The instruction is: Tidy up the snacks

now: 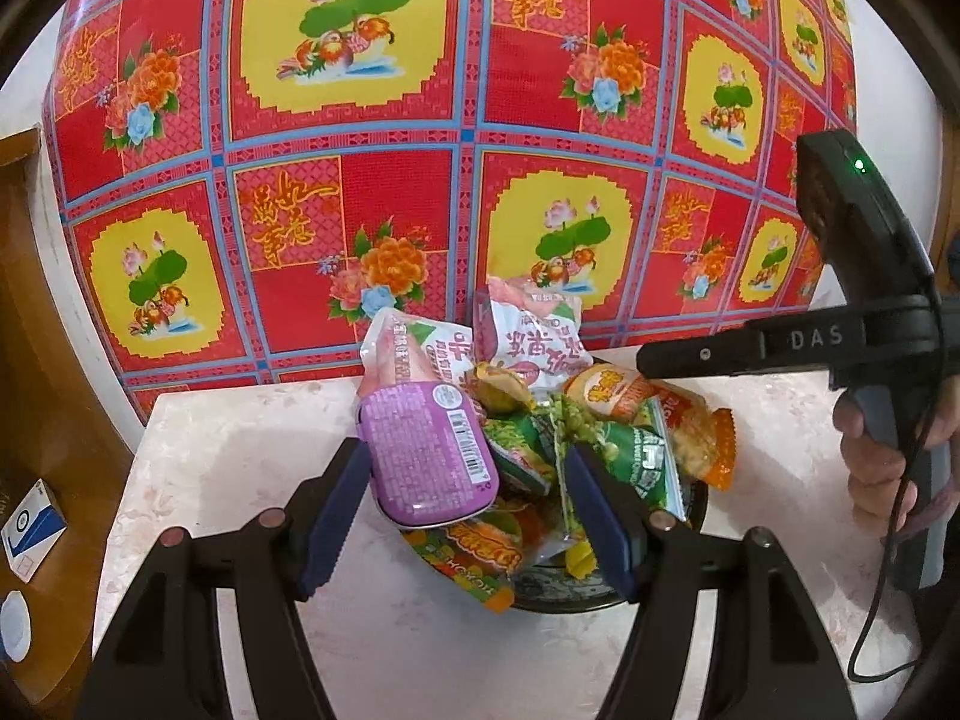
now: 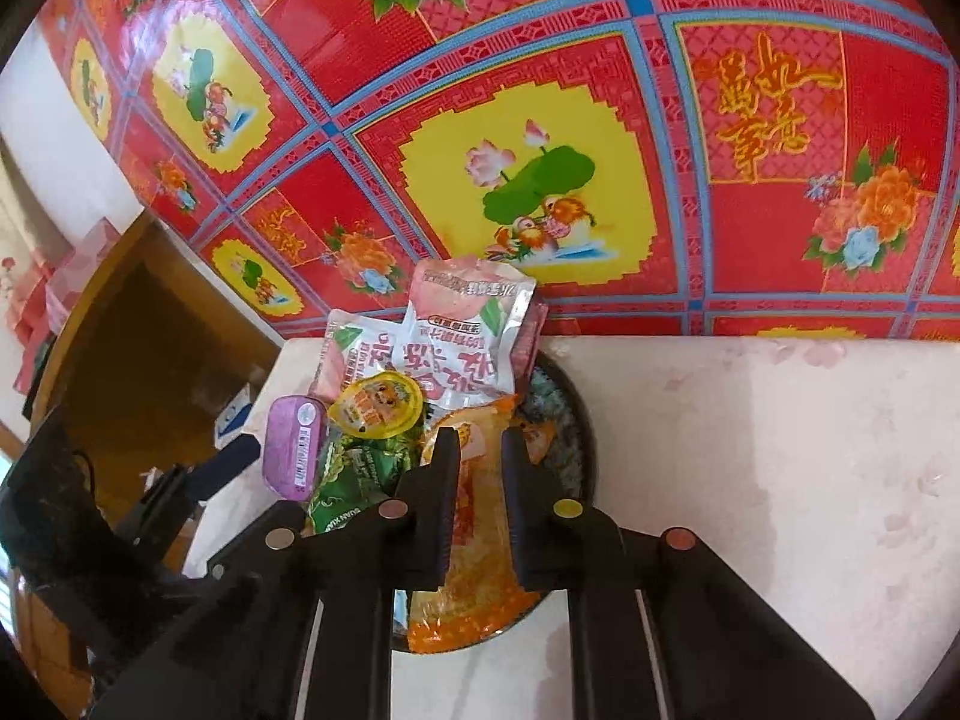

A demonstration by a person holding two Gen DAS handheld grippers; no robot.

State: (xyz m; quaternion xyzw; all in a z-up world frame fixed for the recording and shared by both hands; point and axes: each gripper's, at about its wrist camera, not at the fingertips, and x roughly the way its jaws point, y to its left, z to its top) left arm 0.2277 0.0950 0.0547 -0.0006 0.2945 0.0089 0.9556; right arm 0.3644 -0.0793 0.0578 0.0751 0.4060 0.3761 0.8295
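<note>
A heap of snack packets fills a dark round plate [image 1: 540, 594] on a pale marbled table [image 1: 240, 450]. My left gripper [image 1: 465, 453] stands open over the heap. A purple tin [image 1: 426, 456] stands on edge between its blue pads, close to the left pad, with green packets [image 1: 630, 456] by the right pad. My right gripper [image 2: 480, 444] is shut on an orange snack packet [image 2: 480, 516] lying at the near side of the plate [image 2: 570, 414]. White and pink pouches [image 2: 462, 330] and a yellow jelly cup [image 2: 378, 405] sit behind. The right gripper's body [image 1: 780, 342] enters the left wrist view from the right.
A red flowered cloth [image 1: 420, 120] hangs right behind the table. Brown wooden furniture [image 1: 36, 360] with a blue-and-white box [image 1: 33, 525] stands to the left. A person's hand [image 1: 876, 456] and a cable are at the right. Bare tabletop [image 2: 750, 450] lies right of the plate.
</note>
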